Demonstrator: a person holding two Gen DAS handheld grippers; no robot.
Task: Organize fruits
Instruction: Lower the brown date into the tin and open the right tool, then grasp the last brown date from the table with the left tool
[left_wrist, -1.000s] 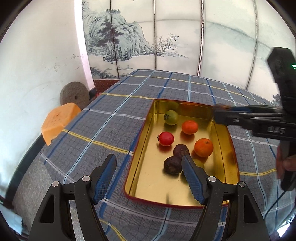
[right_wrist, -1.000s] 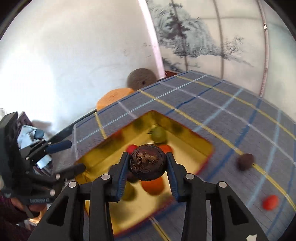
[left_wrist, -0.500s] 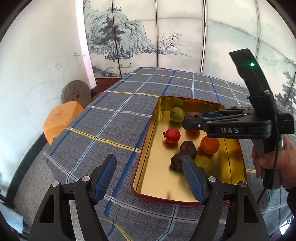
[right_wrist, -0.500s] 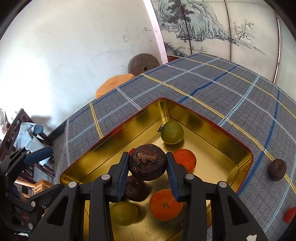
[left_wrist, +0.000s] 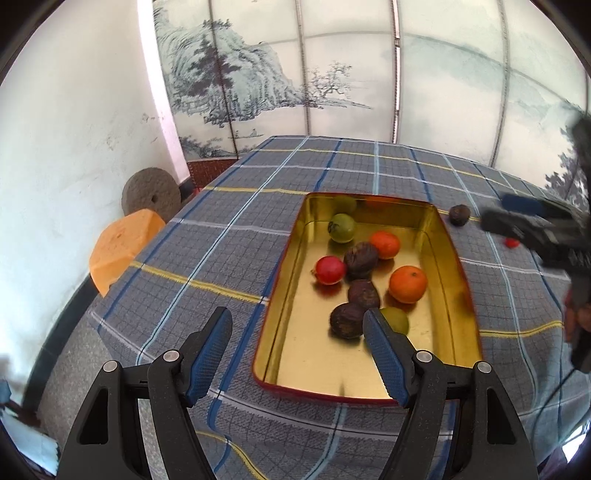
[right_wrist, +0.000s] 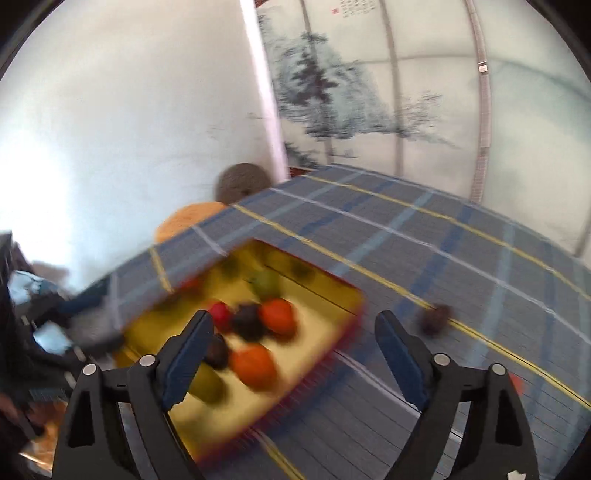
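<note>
Inside the gold tray (left_wrist: 458, 273) on the checked tablecloth (left_wrist: 229, 236) lie eight fruits, three of them dark wrinkled ones, so most of the sorting looks done. At about two o'clock from the tray, a dark fruit (left_wrist: 460, 215) and a small red fruit (left_wrist: 511, 242) sit loose on the cloth. The right gripper (right_wrist: 293, 350) hangs with jaws spread and empty, probably free for those two, while the left gripper (left_wrist: 297, 349) waits wide and empty at the tray's near end.
</note>
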